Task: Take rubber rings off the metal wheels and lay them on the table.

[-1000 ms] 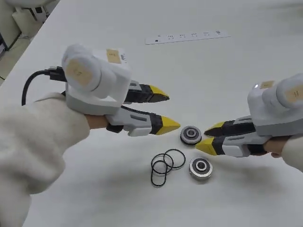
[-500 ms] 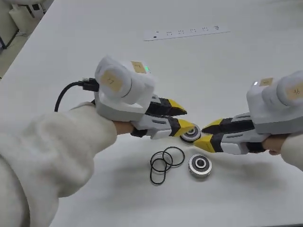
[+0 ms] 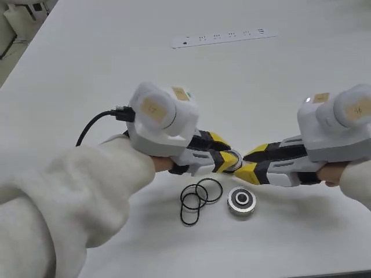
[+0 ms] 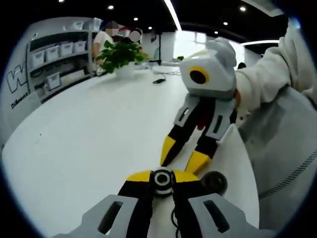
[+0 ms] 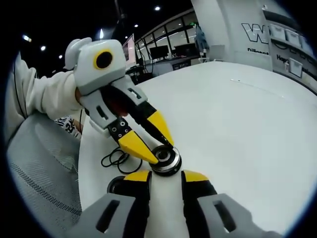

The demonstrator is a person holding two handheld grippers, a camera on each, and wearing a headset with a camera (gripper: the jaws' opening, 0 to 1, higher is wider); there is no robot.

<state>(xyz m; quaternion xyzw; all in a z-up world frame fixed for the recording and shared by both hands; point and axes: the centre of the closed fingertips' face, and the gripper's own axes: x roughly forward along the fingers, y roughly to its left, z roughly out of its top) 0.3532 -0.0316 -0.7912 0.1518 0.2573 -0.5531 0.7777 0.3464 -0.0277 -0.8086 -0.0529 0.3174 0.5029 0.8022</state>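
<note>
Metal wheel (image 4: 162, 180) in clenched left gripper (image 4: 162, 176); right gripper (image 5: 167, 176) released, just beside.

An open-plan office or lab: long white bench (image 3: 116, 63), shelves of storage bins (image 4: 55, 53), potted plant (image 4: 120, 53), monitors (image 5: 167, 50), recessed ceiling lights (image 4: 171, 12).

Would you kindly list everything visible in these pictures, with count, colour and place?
Metal wheels: two, silver; free wheel on the table, held wheel between the jaws of the left gripper.
Rubber rings: several overlapping, black, on the table beside the free wheel.
Power strip: one, white, far across the table.
Table: one, white.
Plant: one, green, distant in the left gripper view.
Cable: one, black, plugged into the left gripper.
Left gripper: white, yellow-tipped jaws shut on the held wheel.
Right gripper: same colours, jaws open, facing that wheel.
Sleeves: two, cream.
</note>
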